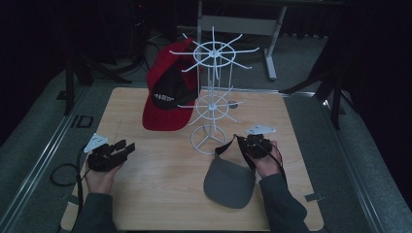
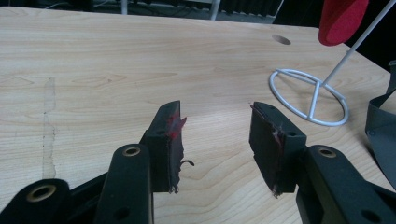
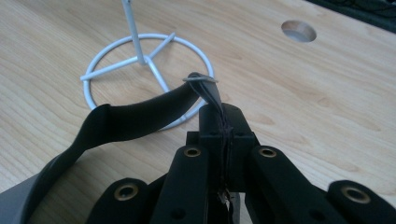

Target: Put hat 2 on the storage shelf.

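A grey sun visor (image 1: 229, 181) with a black strap lies at the table's front right, its brim toward me. My right gripper (image 1: 254, 144) is shut on the strap (image 3: 140, 114) near its metal ring, lifting that end just off the wood beside the rack's ring base (image 3: 144, 70). The white wire hat rack (image 1: 214, 92) stands at the middle of the table. A red and black cap (image 1: 167, 92) hangs on its left side. My left gripper (image 1: 127, 146) rests at the front left, and its jaws (image 2: 217, 140) stand open with bare wood between them.
The wooden table (image 1: 155, 189) has a round cable hole (image 3: 299, 31) beyond the rack base. A grey metal frame (image 1: 269, 43) stands on the floor behind the table. Dark floor surrounds the table on all sides.
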Demonstrator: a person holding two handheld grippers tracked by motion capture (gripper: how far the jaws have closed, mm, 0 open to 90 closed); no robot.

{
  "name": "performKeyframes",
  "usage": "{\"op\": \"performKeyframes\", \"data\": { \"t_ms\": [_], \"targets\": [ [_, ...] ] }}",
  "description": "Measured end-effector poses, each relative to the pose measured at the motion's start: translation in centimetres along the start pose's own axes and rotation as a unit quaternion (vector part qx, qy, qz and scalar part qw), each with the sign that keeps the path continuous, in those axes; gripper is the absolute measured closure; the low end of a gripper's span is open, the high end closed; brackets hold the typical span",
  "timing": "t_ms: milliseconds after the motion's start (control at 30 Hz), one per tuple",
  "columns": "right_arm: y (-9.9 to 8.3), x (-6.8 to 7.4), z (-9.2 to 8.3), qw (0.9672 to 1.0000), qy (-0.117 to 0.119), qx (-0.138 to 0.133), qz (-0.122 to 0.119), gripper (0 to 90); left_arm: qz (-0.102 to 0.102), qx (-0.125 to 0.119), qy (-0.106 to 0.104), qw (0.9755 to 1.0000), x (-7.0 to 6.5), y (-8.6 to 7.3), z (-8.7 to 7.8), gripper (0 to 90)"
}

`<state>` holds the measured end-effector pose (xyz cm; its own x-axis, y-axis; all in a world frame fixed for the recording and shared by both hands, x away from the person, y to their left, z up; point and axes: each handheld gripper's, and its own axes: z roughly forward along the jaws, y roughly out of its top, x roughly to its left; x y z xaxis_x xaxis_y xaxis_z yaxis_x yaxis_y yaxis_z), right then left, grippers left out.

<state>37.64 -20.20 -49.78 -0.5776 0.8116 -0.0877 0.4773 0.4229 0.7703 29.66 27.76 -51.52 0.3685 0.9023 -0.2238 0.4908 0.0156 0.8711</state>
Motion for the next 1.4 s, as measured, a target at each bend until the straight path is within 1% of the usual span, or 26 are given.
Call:
{"op": "performKeyframes", "data": {
  "t_ms": [233,400,633,700,733,800,900,933,1067,1100,1167,1400],
  "targets": [
    [0.3,0.2,-0.9,0.9998,-0.013,-0.017,-0.005,88.6,0.000,0.001,0.000,1.0000,-0.1,0.0,0.1,54.4],
    [0.5,0.3,-1.3,0.9996,-0.015,-0.021,-0.013,88.5,-0.001,0.002,0.001,1.0000,0.0,-0.1,0.2,54.3],
    [0.8,0.2,-2.2,0.9989,-0.020,-0.040,-0.013,88.6,-0.001,0.003,0.000,1.0000,0.0,-0.1,0.2,54.3],
    [1.0,0.2,-2.6,0.9984,-0.021,-0.050,-0.014,88.6,-0.001,0.003,0.000,1.0000,-0.1,-0.1,0.2,54.3],
    [1.0,0.2,-2.6,0.9984,-0.021,-0.050,-0.014,88.6,-0.001,0.003,0.000,1.0000,-0.1,-0.1,0.2,54.3],
    [1.2,0.2,-3.2,0.9978,-0.023,-0.061,-0.012,88.6,-0.001,0.003,0.000,1.0000,-0.1,-0.1,0.3,54.3],
    [1.2,0.3,-3.5,0.9973,-0.024,-0.068,-0.010,88.6,0.000,0.004,0.000,1.0000,-0.1,-0.1,0.3,54.3],
    [1.3,0.3,-3.8,0.9967,-0.025,-0.077,-0.008,88.6,0.000,0.003,0.000,1.0000,-0.1,-0.1,0.3,54.3],
    [1.4,0.2,-4.2,0.9960,-0.020,-0.087,-0.002,88.5,0.000,0.003,0.001,1.0000,-0.2,-0.1,0.3,54.3],
    [1.5,0.2,-4.5,0.9953,-0.018,-0.096,0.003,88.6,0.000,0.003,0.001,1.0000,-0.1,-0.1,0.3,54.2],
    [1.7,0.1,-4.7,0.9945,-0.015,-0.103,0.007,88.6,0.000,0.003,0.000,1.0000,-0.1,-0.1,0.2,54.2],
    [2.0,0.1,-5.3,0.9925,-0.005,-0.121,0.018,88.6,0.000,0.003,0.001,1.0000,-0.1,-0.1,0.2,54.2]
  ]
}}
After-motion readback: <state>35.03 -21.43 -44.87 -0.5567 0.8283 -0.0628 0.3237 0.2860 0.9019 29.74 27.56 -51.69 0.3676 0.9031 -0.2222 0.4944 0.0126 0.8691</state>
